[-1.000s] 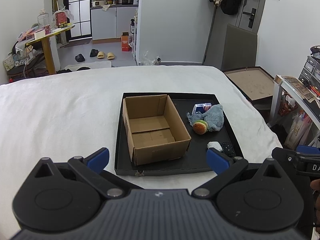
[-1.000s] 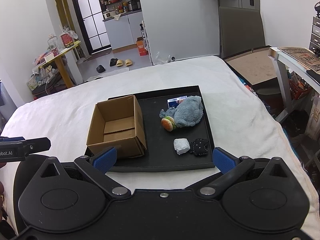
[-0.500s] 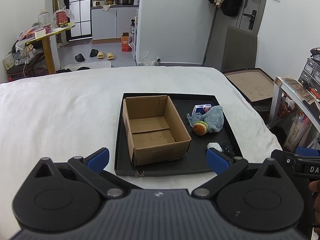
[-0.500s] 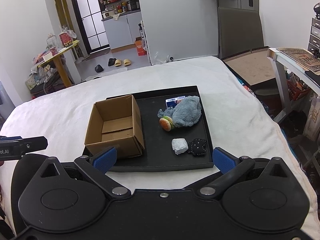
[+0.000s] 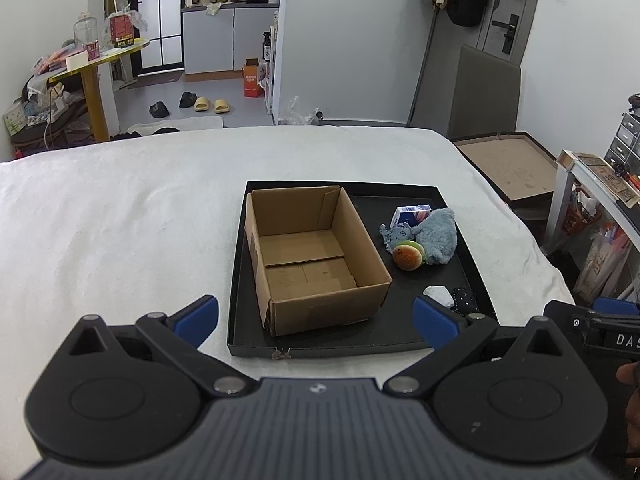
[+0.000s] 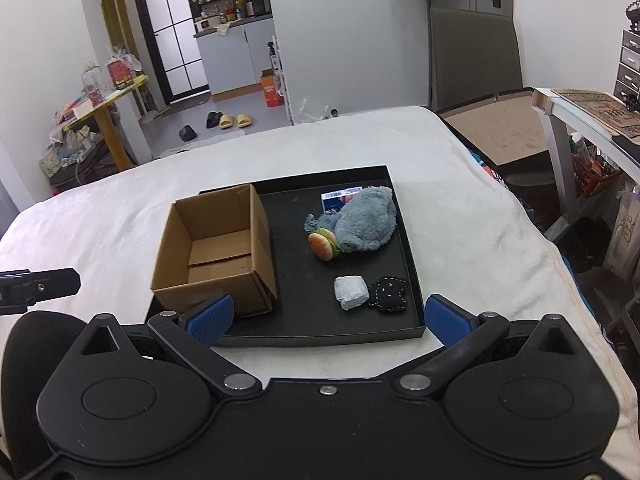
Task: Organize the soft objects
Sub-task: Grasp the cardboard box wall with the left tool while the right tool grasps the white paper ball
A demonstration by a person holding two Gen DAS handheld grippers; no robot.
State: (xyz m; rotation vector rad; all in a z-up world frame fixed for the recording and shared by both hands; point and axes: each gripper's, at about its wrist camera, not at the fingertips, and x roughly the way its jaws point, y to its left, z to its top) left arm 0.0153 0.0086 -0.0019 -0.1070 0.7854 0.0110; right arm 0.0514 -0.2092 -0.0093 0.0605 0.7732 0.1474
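White bedspread [image 5: 120, 220] fills mid-frame, kitchen doorway [image 6: 180, 40] upper left. A black tray [image 6: 288, 332] at centre holds an empty cardboard box [image 6: 216, 248] on its left; grey plush [image 6: 364, 220], burger toy [image 6: 322, 243], white pouch [image 6: 351, 292] and black pouch [image 6: 388, 294] on its right. Left gripper [image 5: 316, 318] and right gripper [image 6: 328, 318] hover wide open, empty. The right view sits slightly closer than before.

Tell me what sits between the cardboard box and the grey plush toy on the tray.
Only bare black tray floor separates the cardboard box from the grey plush toy; the burger toy sits against the plush. The right wrist view shows it.
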